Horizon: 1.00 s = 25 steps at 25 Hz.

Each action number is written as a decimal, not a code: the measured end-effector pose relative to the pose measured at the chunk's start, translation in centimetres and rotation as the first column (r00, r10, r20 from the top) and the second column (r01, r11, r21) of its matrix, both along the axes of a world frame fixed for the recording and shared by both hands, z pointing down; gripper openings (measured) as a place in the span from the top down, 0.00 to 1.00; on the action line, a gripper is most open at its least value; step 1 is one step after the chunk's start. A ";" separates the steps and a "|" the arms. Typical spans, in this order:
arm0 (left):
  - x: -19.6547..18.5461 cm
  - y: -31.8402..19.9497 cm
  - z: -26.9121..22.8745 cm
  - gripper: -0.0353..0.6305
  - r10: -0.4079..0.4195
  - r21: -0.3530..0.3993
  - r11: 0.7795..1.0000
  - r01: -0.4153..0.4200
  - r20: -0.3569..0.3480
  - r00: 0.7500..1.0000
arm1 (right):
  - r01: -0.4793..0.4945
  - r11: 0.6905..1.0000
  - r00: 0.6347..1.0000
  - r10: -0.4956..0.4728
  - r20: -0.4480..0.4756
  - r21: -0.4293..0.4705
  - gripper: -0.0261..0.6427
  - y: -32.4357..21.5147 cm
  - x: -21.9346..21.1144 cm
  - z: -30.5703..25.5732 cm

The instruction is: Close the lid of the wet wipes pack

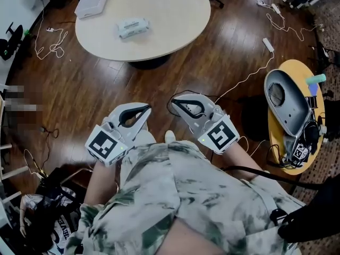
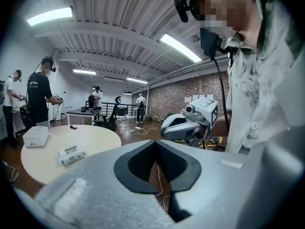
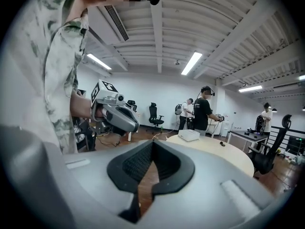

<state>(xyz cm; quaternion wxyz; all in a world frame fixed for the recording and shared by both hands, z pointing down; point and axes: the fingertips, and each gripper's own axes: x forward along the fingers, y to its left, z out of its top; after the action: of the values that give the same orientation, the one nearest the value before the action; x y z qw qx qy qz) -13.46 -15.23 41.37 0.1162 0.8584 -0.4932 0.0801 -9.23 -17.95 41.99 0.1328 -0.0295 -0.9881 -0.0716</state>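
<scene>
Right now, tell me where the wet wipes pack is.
Head view, upper left: the wet wipes pack lies on the round table, right of the white box.

Setting: open lab workspace. Tube lights (image 3: 190, 63) are running along a beamed ceiling beside a brick wall (image 2: 176, 97). Cables (image 1: 245, 79) are trailing over the wood floor (image 1: 212, 62) around a round bench (image 1: 159, 20). Other people (image 3: 205, 111) are standing about wearing head rigs.

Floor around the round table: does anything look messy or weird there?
Yes. Loose white cables snake over the wooden floor: a tangle left of the table and a long one with a power strip on its right, easy to trip on. The wet wipes pack lies flat on the table.
</scene>
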 end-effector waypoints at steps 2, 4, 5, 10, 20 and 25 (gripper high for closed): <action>-1.4 -1.5 0.6 0.95 0.011 0.002 1.000 -0.011 0.005 1.000 | -0.014 1.000 1.000 0.014 -0.002 0.011 0.95 -1.7 -1.2 0.2; -2.7 -3.0 1.3 0.95 0.025 -0.003 1.000 -0.025 0.007 1.000 | -0.032 0.999 0.999 0.032 -0.007 0.016 0.95 -3.4 -2.3 0.5; -3.4 -3.7 1.7 0.95 0.031 -0.006 0.999 -0.031 0.007 0.999 | -0.042 0.999 0.999 0.042 -0.012 0.014 0.95 -4.2 -2.9 0.7; -8.0 -8.5 2.5 0.95 0.080 -0.022 0.997 -0.080 0.030 0.996 | -0.081 0.997 0.997 0.081 -0.013 0.016 0.95 -8.1 -7.4 0.5; -17.5 -17.2 7.2 0.95 0.117 -0.047 0.992 -0.115 0.054 0.992 | -0.158 0.987 0.987 0.159 -0.031 0.042 0.95 -13.9 -14.6 -0.1; -20.8 -20.4 11.4 0.95 0.142 -0.093 0.986 -0.137 0.044 0.989 | -0.230 0.972 0.971 0.232 -0.062 0.038 0.95 -15.7 -16.4 0.6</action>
<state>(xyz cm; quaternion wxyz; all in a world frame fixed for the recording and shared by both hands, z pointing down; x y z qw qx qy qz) -34.24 -35.61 52.81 0.1364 0.8825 -0.4305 0.1317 -25.61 -33.61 42.55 0.1731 0.0855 -0.9787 -0.0698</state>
